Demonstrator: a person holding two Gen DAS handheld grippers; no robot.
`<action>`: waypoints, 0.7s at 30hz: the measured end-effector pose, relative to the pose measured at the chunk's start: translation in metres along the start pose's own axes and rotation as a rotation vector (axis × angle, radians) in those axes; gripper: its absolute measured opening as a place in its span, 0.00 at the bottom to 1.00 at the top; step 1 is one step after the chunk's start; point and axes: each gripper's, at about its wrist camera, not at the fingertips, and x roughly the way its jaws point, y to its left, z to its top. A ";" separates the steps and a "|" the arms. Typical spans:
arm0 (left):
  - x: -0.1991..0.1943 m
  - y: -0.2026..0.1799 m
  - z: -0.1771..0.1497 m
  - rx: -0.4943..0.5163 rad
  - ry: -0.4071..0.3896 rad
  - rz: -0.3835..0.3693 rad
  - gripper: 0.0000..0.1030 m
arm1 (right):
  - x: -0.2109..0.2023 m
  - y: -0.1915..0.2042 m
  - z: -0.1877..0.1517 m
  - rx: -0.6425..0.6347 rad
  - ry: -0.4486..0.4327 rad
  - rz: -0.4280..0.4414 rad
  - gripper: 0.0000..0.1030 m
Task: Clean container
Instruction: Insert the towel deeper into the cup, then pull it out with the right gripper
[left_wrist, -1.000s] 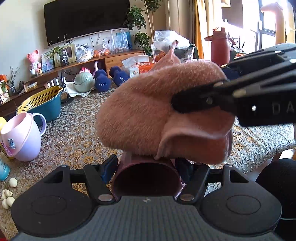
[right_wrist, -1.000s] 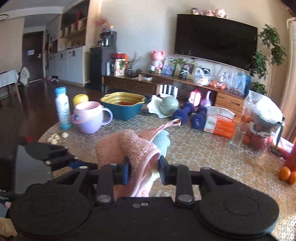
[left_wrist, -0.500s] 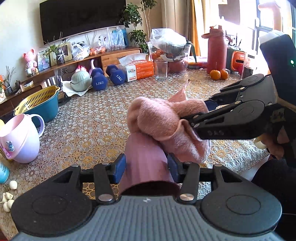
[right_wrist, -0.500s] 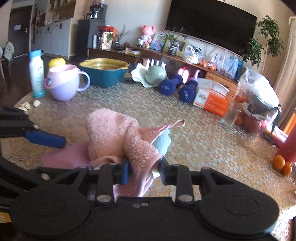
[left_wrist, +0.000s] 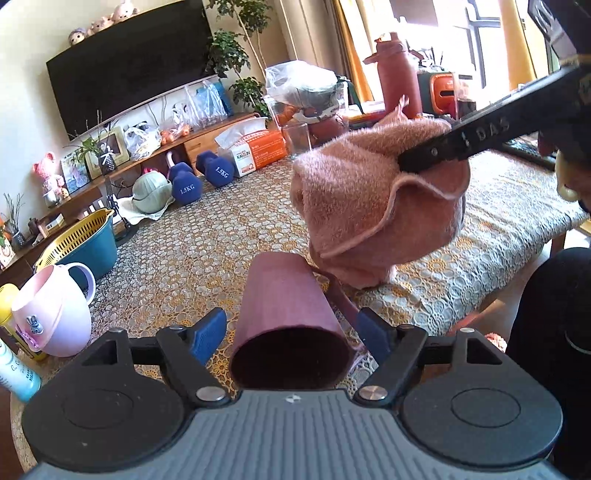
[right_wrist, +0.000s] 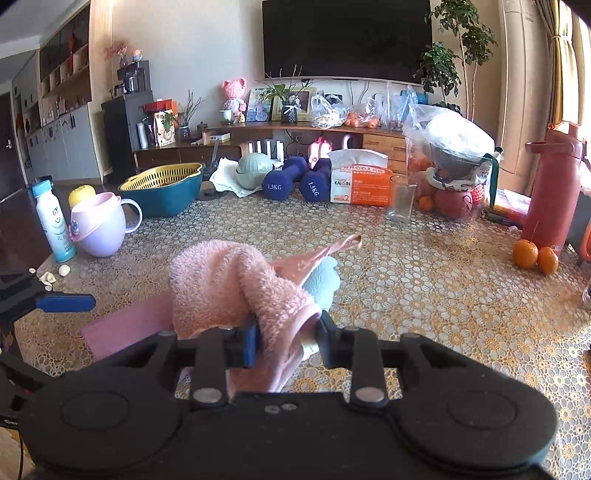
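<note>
A mauve cup (left_wrist: 288, 314) lies on its side on the lace-covered table (left_wrist: 207, 251), its open mouth turned to the left wrist camera. My left gripper (left_wrist: 291, 332) is open, a finger on either side of the cup with a gap at each. In the right wrist view the cup (right_wrist: 125, 325) shows low at the left, beside one blue left fingertip (right_wrist: 66, 302). My right gripper (right_wrist: 286, 339) is shut on a fluffy pink cloth (right_wrist: 221, 280). The bunched cloth (left_wrist: 369, 206) hangs just beyond the cup's far end, with the right gripper (left_wrist: 424, 158) pinching it from the right.
A pink mug (right_wrist: 99, 225), a white bottle (right_wrist: 53, 221) and a teal basket with a yellow strainer (right_wrist: 162, 188) stand at the left. At the back are blue dumbbells (right_wrist: 291, 181), a tissue box (right_wrist: 358, 181) and a glass (right_wrist: 400, 199). A red flask (right_wrist: 550, 192) and oranges (right_wrist: 535, 254) stand at the right.
My left gripper's jaws have spread and let go of the cup. The right gripper has drawn the cloth off the cup, up and to the right.
</note>
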 end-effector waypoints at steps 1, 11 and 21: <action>0.001 -0.001 -0.003 0.014 0.006 0.001 0.76 | -0.005 -0.001 0.000 0.006 -0.012 -0.006 0.29; 0.017 -0.018 -0.021 0.192 0.018 0.043 0.81 | -0.020 -0.015 -0.003 0.037 -0.025 -0.031 0.30; 0.019 -0.006 -0.013 0.101 0.042 0.027 0.77 | -0.017 0.004 -0.009 -0.015 -0.027 -0.027 0.29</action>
